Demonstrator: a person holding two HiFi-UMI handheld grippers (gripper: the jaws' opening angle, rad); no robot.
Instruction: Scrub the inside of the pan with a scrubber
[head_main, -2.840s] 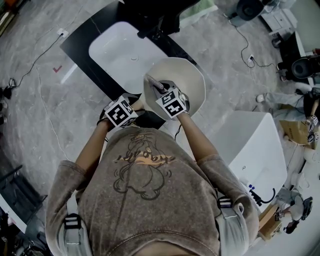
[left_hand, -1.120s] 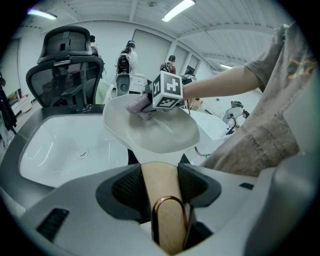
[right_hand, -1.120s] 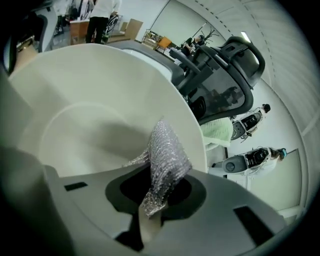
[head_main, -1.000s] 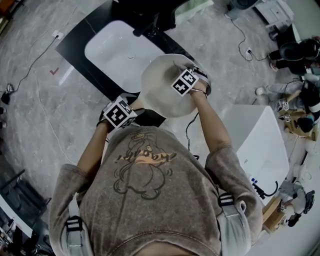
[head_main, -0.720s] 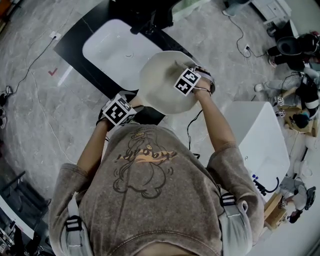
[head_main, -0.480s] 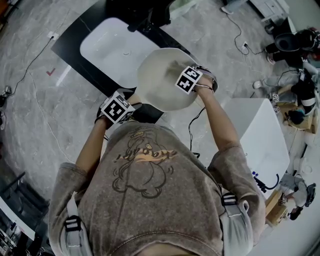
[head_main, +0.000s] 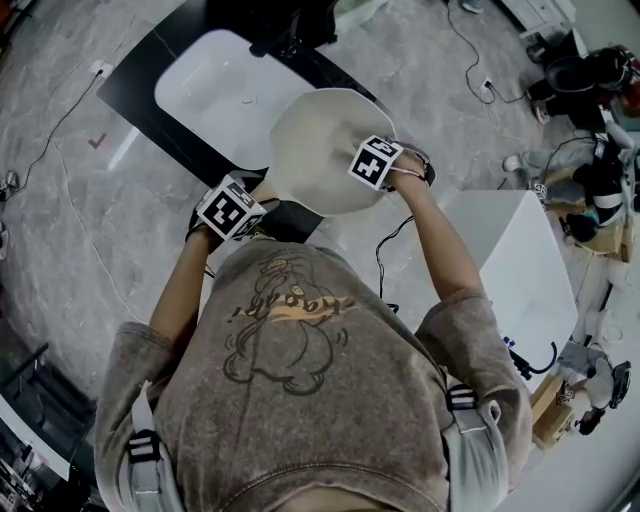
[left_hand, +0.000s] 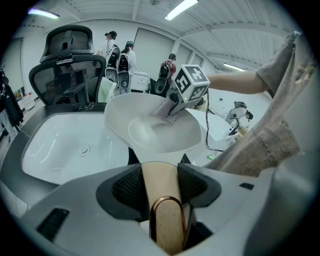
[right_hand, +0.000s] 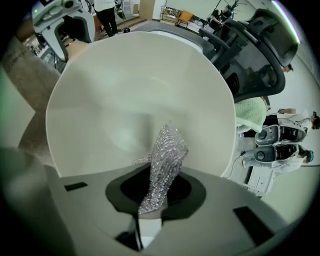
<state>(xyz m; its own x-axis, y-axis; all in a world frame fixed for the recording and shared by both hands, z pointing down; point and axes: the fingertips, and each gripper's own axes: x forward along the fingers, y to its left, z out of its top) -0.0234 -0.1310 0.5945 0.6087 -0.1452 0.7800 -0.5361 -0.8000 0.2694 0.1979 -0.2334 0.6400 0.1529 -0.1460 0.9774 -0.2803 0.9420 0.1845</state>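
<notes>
— So, what lies round the claws?
— One white sink (head_main: 215, 90) sits below and beyond my left gripper (left_hand: 160, 187), with one black office chair (left_hand: 67, 65) behind it. The right gripper's marker cube (left_hand: 192, 82) stands in front of the pan's far rim.
— And the grips?
— My left gripper clamps the wooden handle (left_hand: 167, 225), and the single pan (head_main: 320, 150) tilts ahead of it. My right gripper (right_hand: 157, 192) pinches one silvery scrubber (right_hand: 167, 152), its tip against the pan's inside just beyond those jaws.
</notes>
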